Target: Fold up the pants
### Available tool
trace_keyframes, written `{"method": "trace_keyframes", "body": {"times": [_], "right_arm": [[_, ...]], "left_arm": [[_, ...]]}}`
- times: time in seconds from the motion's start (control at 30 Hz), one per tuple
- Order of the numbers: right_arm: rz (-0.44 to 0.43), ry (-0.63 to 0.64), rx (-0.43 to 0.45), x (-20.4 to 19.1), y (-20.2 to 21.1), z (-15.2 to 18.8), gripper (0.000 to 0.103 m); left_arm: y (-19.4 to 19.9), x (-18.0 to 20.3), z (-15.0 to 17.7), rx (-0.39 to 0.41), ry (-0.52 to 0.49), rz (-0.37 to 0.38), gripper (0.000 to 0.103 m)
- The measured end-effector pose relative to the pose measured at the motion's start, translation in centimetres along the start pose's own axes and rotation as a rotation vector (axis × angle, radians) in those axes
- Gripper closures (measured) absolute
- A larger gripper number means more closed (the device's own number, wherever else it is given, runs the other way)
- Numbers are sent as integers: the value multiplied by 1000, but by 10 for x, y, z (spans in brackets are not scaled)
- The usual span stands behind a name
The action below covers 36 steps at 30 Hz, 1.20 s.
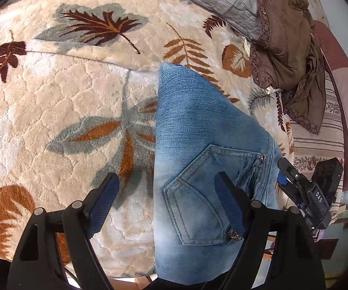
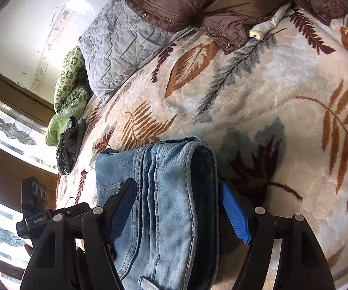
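Note:
The pants are light blue jeans (image 1: pixel 198 159), folded into a narrow stack on a cream leaf-patterned blanket (image 1: pixel 53 101). In the left wrist view a back pocket faces up, and my left gripper (image 1: pixel 166 183) is open just above the jeans' left edge, one finger over the blanket, the other over the pocket. In the right wrist view the folded jeans (image 2: pixel 171 193) show their stacked edges and waistband. My right gripper (image 2: pixel 176 198) is open, its fingers on either side of the stack. The right gripper also shows in the left wrist view (image 1: pixel 307 188).
A brown jacket (image 1: pixel 287 43) and a grey quilted pillow (image 2: pixel 116 46) lie at the head of the bed. A green patterned cloth (image 2: pixel 67 96) and a dark garment (image 2: pixel 68 142) sit near the window. A striped pink cover (image 1: pixel 324 133) borders the blanket.

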State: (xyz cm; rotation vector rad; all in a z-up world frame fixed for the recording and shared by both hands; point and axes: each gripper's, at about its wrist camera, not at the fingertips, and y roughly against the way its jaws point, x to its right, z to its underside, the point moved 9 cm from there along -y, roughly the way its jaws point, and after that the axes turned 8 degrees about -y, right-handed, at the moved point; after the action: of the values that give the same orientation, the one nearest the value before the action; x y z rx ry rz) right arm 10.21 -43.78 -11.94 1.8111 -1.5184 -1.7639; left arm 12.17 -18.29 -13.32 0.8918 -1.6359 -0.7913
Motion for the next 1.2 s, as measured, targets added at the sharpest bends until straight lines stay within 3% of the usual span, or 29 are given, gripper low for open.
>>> {"method": "trace_keyframes", "body": {"times": [0.1, 0.13, 0.17, 0.2, 0.27, 0.33, 0.4, 0.43, 0.53, 0.6, 0.67, 0.73, 0.83, 0.87, 0.9, 0.97, 1.07, 1.2], "right_arm": [[-14, 1, -24, -2, -18, -2, 33], [-17, 44, -29, -8, -22, -3, 43], [-29, 106, -29, -20, -23, -3, 95], [-14, 167, 10, -31, -17, -7, 98], [1, 226, 50, -43, -11, -13, 98], [111, 248, 3, -27, -24, -15, 98], [140, 229, -46, -10, -30, -12, 66], [97, 192, -42, -7, -24, -12, 66], [-36, 97, -50, 1, -4, -8, 53], [-96, 60, -88, 8, -1, 1, 31], [-134, 36, -147, 14, -10, 16, 24], [-152, 42, -198, 17, -24, 31, 23], [-181, 85, -153, 4, -22, 36, 21], [-192, 91, -159, -4, -21, 40, 26], [-183, 136, -164, -13, -20, 46, 39], [-18, 280, -123, -20, -23, 53, 45], [70, 298, -104, -30, -18, 54, 53], [123, 359, -75, -53, 2, 64, 65]], "left_arm": [[-18, 9, -1, -33, 11, 39, 22], [-22, 15, -1, -45, 6, 57, 25], [-24, 22, -1, -41, -5, 63, 33], [-23, 25, -1, -30, -21, 39, 33], [-26, 27, -3, -19, -37, 2, 33], [-31, 23, -4, -33, -24, 4, 33], [-27, 22, -4, -36, -15, 27, 33], [-24, 21, -3, -40, -24, 33, 33], [-14, 19, 2, -39, -24, 86, 31], [-14, 20, 7, -43, -4, 135, 26], [-21, 26, 14, -53, -11, 155, 19], [-30, 34, 21, -52, -42, 134, 15], [-27, 46, 24, -20, -98, 107, 14], [-25, 47, 23, -14, -95, 111, 19], [-23, 47, 23, -7, -91, 113, 22], [-18, 44, 23, 2, -84, 99, 45], [-10, 42, 27, 16, -96, 65, 63], [13, 51, 36, 54, -161, 43, 68]]}}
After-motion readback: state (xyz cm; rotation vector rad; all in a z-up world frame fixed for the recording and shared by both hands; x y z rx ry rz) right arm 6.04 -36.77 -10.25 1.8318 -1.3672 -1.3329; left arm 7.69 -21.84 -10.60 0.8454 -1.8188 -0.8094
